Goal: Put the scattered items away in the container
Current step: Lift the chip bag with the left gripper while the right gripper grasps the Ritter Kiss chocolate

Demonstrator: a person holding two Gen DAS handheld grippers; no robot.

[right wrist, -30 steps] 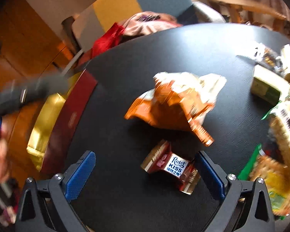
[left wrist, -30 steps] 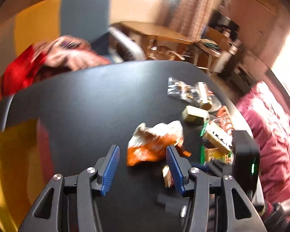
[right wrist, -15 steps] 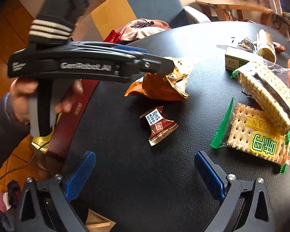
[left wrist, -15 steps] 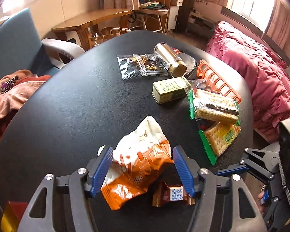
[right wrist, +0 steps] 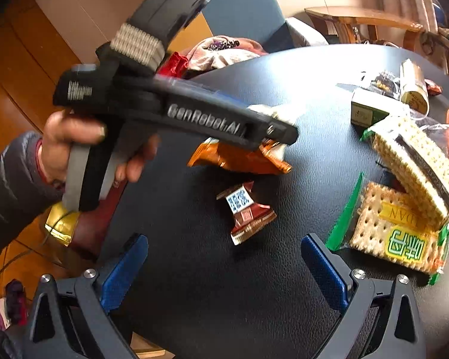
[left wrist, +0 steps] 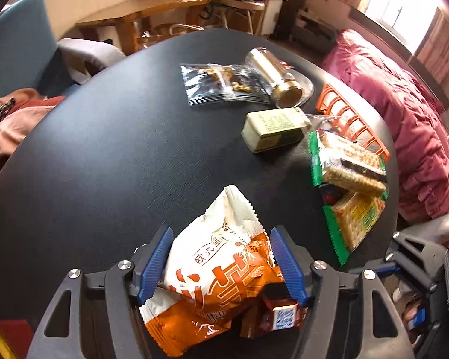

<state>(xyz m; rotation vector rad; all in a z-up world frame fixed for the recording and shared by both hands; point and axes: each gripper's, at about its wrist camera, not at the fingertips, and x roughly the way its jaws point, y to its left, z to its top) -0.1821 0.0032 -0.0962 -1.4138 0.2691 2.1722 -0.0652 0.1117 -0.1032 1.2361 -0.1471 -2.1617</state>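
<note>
An orange and white muffin packet (left wrist: 221, 272) lies on the black table (left wrist: 110, 155), between the fingers of my left gripper (left wrist: 220, 261), which is open around it. A small red-brown chocolate packet (left wrist: 280, 317) sits just right of it, by the right finger. In the right wrist view a hand holds the left gripper over the muffin packet (right wrist: 239, 158). The chocolate packet (right wrist: 245, 212) lies ahead of my right gripper (right wrist: 224, 269), which is open and holds nothing. A gold and red box (right wrist: 60, 224) sits at the table's left edge.
Two cracker packs (left wrist: 350, 173) (left wrist: 356, 218), a pale green box (left wrist: 272, 128), a gold jar (left wrist: 281, 80), a clear snack bag (left wrist: 221, 86) and an orange rack (left wrist: 353, 122) fill the table's right side. A chair with clothes (left wrist: 9, 125) stands on the left, red bedding (left wrist: 404, 113) on the right.
My left gripper has swung toward the snacks and moved forward, so the muffin packet now sits deep between its fingers. My right gripper has drawn back from the chocolate packet.
</note>
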